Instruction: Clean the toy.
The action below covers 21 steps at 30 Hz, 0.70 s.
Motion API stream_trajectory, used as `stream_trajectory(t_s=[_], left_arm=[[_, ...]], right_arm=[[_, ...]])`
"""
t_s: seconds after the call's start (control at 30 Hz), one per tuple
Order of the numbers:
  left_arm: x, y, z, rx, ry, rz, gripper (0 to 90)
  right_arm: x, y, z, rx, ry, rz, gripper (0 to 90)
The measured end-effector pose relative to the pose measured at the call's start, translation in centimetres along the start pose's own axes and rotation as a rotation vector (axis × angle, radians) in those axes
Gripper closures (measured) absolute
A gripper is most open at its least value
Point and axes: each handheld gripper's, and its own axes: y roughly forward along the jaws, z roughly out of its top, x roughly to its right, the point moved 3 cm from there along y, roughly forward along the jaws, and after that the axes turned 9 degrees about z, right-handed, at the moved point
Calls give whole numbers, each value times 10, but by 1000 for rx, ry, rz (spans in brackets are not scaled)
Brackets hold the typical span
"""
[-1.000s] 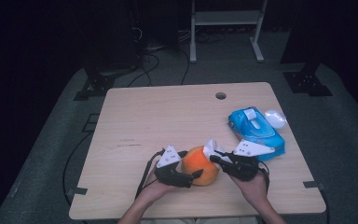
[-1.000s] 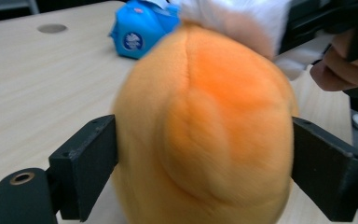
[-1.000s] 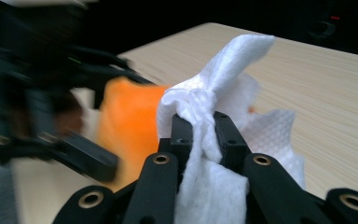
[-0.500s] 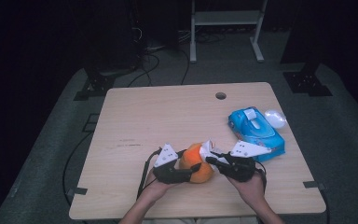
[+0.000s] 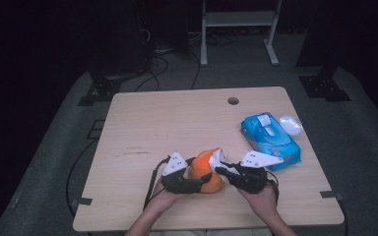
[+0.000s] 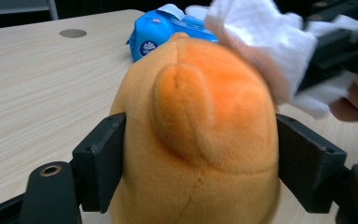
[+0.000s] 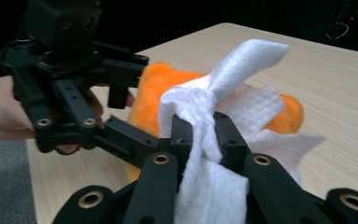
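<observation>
Near edge of the bench (image 5: 142,123), centre: an orange plush toy (image 5: 204,169) is held between the two grippers. Its lower part is cut off in the left gripper view, and its face cannot be made out; a rounded, seamed bulge is seen on soft, bright orange fabric. The left gripper (image 6: 200,158) is clamped on the toy's sides, its jaws having just been opening slightly. The right gripper (image 7: 204,135) is closed on a crumpled white tissue (image 7: 223,116), pressed against the toy's top. A blue tissue pack (image 5: 269,140) lies further right, partly hidden in the left gripper view.
</observation>
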Motion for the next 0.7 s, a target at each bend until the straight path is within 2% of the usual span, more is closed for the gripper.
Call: stream_trajectory(t_s=[0.13,0.17,0.23,0.3,0.4,0.43,0.5,0.57,0.6,0.67,0.7], left_arm=[[7,-1,1,0,53,-54,210],[9,0,1,-2,78,-56,212],[12,0,0,-3,114,-27,234],[11,0,0,-2,107,-8,272],[9,1,-1,-2,89,2,306],[10,1,-1,-4,96,2,310],[11,1,-1,-3,101,7,316],[11,1,-2,-2,105,7,322],[11,1,-2,1,110,4,324],[12,0,-3,1,134,-13,323],[12,0,-3,3,143,-22,319]], right_arm=[[16,-8,-5,8,39,-49,794],[19,-10,-6,8,42,-63,795],[19,-10,-6,11,51,-70,795],[11,-8,-3,16,32,-55,797],[-8,-2,3,24,-15,17,796],[-14,0,5,16,-34,31,795],[-19,3,7,-3,-76,11,796],[-11,0,6,2,-57,2,796],[-6,-2,5,9,-32,-9,796],[9,-8,2,14,-2,-50,796],[17,-13,-1,25,42,-62,796]])
